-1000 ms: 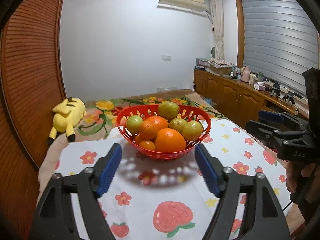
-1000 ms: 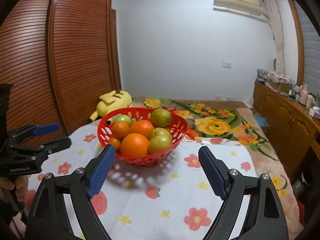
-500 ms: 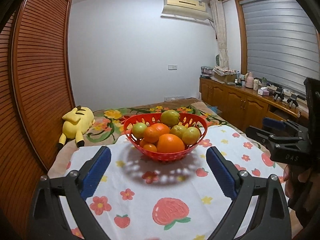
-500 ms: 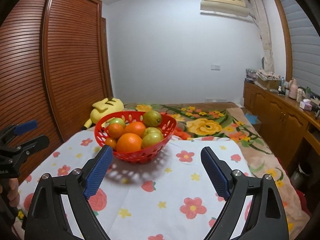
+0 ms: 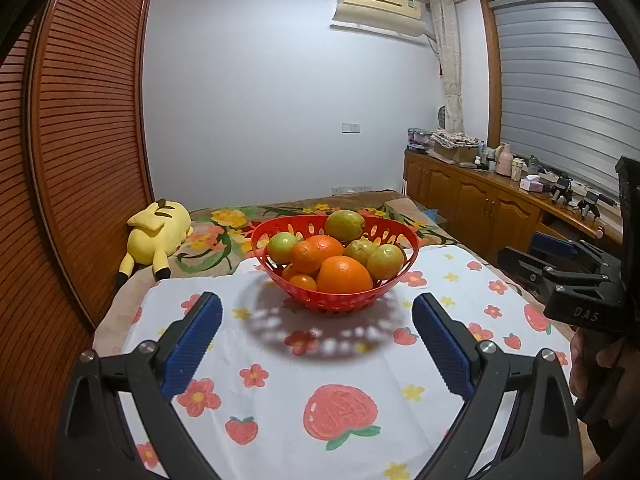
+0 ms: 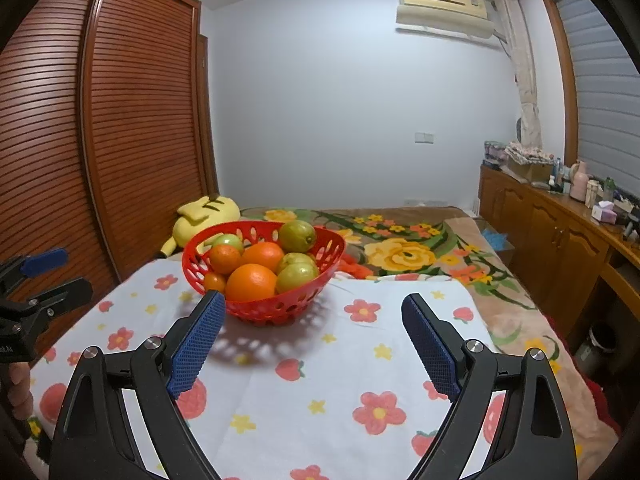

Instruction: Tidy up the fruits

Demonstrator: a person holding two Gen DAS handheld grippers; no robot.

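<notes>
All the fruits (image 5: 334,258) sat heaped in the red basket (image 5: 396,280) on the flowered cloth (image 5: 280,400) spread over the table, oranges among green ones, none lying loose on the cloth. The left gripper (image 5: 317,338) hung short of the basket, fingers spread wide and holding nothing; the right gripper (image 6: 310,334) likewise, wide apart and empty, the basket just beyond its left finger. With every fruit in the basket, this fitted either a finished gathering or a pile waiting to be sorted out; I could not tell which.
</notes>
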